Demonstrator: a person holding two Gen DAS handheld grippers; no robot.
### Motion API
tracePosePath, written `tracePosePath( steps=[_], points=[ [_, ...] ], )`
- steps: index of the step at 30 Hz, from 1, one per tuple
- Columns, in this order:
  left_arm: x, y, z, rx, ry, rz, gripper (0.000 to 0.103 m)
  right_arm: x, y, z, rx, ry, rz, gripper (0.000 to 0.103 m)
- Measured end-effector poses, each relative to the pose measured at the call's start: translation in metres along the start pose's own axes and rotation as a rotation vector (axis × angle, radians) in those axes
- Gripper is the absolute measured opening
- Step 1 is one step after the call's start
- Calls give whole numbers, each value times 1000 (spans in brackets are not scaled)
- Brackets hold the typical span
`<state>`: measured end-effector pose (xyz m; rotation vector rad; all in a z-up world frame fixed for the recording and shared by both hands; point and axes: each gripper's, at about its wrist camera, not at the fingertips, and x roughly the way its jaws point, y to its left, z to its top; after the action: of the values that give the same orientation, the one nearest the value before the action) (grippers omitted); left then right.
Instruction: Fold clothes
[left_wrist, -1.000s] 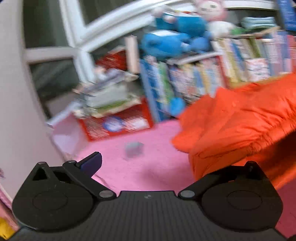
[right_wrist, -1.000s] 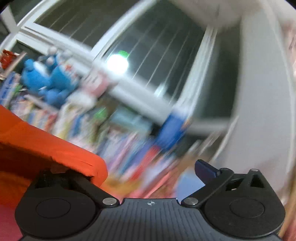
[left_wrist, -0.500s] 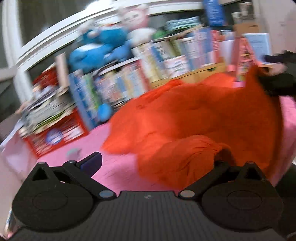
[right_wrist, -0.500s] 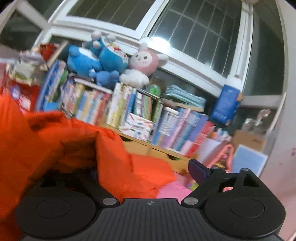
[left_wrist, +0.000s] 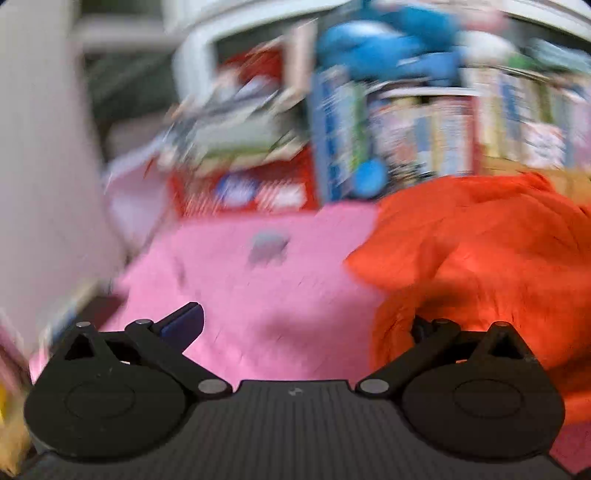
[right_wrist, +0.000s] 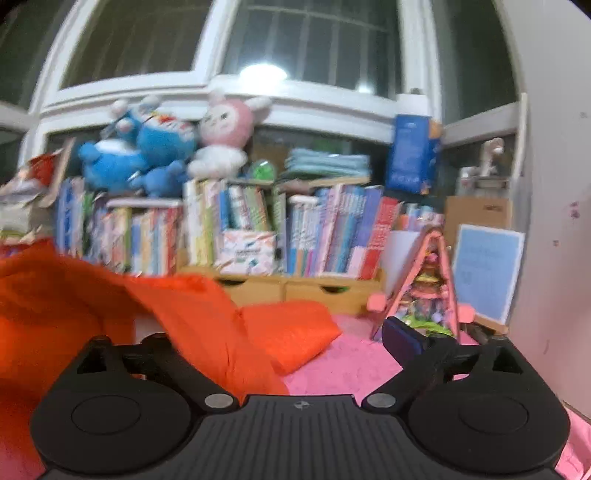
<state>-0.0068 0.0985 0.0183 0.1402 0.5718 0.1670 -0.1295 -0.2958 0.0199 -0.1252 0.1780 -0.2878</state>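
**Orange garment heaped on pink surface, both tongs spread wide**

On pink surface, w/ far wall of window frames behind: biggest thing is the orange garment, crumpled in a heap on right side in left wrist view, spilling to left side in right wrist view, one flap lying flat toward centre.

Far side: long row of books on low wooden shelf, blue plush toys and pink rabbit plush sitting on top. Pink toy easel at right, near wall. Left wrist view v. blurred; red box far left, small grey blob on pink surface, can't tell what.

Left gripper: tongs wide; left finger bare over pink surface, right finger buried in orange cloth, nothing pinched btwn them.

Right gripper: tongs wide and opening; cloth drapes over left finger, right finger clear of it, no grip.
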Motion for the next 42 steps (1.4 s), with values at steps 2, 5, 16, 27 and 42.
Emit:
tracePosePath(
  steps=[2,5,16,27,42],
  points=[
    [6,21,-11,-39,74,4,103,-3,12,-17,-155,-19,-6,103],
    [9,18,-35,52,162,40,103,-2,31,-41,-305,15,69,103],
    [-68,57,-22,213,-27,-386,103,-36,5,-42,-369,166,654,103],
    [-31,13,49,175,-158,-252,103,14,-79,-9,80,191,651,103],
    [176,-95,81,327,24,260,103,-26,-73,-9,-137,246,471,103]
  ],
)
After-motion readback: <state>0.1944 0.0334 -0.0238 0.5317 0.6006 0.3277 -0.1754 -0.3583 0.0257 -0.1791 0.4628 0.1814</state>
